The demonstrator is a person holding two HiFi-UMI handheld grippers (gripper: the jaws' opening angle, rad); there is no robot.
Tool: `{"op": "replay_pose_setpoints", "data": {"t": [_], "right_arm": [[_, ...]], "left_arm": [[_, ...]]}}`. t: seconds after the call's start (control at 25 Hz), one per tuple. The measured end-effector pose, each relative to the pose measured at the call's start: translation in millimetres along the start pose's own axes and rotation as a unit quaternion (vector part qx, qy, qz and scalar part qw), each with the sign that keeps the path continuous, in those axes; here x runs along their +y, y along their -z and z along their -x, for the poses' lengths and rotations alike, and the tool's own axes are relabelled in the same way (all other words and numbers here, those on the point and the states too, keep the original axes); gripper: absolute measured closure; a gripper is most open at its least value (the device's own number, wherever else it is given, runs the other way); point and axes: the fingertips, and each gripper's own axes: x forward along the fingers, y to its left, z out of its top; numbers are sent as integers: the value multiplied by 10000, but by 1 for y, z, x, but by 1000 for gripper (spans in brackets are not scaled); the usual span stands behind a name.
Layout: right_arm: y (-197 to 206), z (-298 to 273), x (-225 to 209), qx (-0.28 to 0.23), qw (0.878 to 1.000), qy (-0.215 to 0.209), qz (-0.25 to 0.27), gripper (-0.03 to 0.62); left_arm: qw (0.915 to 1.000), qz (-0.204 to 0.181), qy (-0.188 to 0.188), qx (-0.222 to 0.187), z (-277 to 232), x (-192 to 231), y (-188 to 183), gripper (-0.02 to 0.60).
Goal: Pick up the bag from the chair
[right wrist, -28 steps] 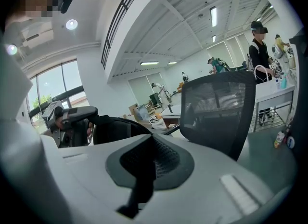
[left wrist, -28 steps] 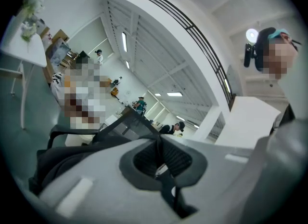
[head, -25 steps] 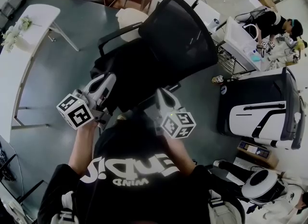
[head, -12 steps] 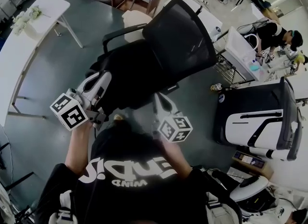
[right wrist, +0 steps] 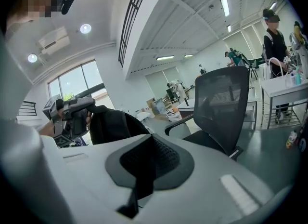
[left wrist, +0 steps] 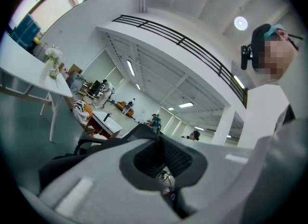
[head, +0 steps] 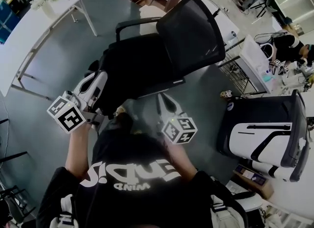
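Bag (head: pixel 130 70), black, is seen slumped across the seat of the black mesh-backed chair (head: pixel 191 31), with the left gripper (head: pixel 99 81) set against its near left edge. That gripper's jaws are pressed together, though whether any fabric is pinched between them cannot be told. The right gripper (head: pixel 165 102) is held just beside the seat's front edge, its 2 jaws closed on nothing.

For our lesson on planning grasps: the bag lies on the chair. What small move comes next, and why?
Probably open the jaws of the left gripper. They are together with nothing between them, and it sits at the edge of the black bag on the chair. The right gripper, also shut, is farther off.
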Motion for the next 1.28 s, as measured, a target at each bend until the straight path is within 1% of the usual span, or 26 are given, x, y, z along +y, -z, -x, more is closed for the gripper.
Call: {"op": "replay_pose_setpoints", "data": {"t": [0.12,0.28,0.48,0.64,0.8,1.04,1.12,1.28], "right_arm": [[11,17,6,69,9998,-185,6,591],[24,36,17,211,9991,-376,35,591],[35,50,35,278,9985,-466,89,591],[46,60,51,246,9987,-436,130,591],[60,68,74,238,9987,-428,170,591],[80,79,106,229,9984,-457,243,591],[85,83,110,257,9983,-441,293,591],[94,85,112,303,9981,-393,361,591]], "left_arm": [[9997,-50,-197,-127,21,-17,6,580],[9991,14,-364,-201,47,-39,15,580],[9989,81,-427,-184,84,-56,23,580],[9988,255,-413,-112,117,-62,42,580],[9984,401,-392,90,145,-61,71,580],[9966,583,-461,355,185,-49,112,580],[9955,655,-527,429,195,-44,125,580],[9934,756,-736,443,209,-25,138,580]]}}
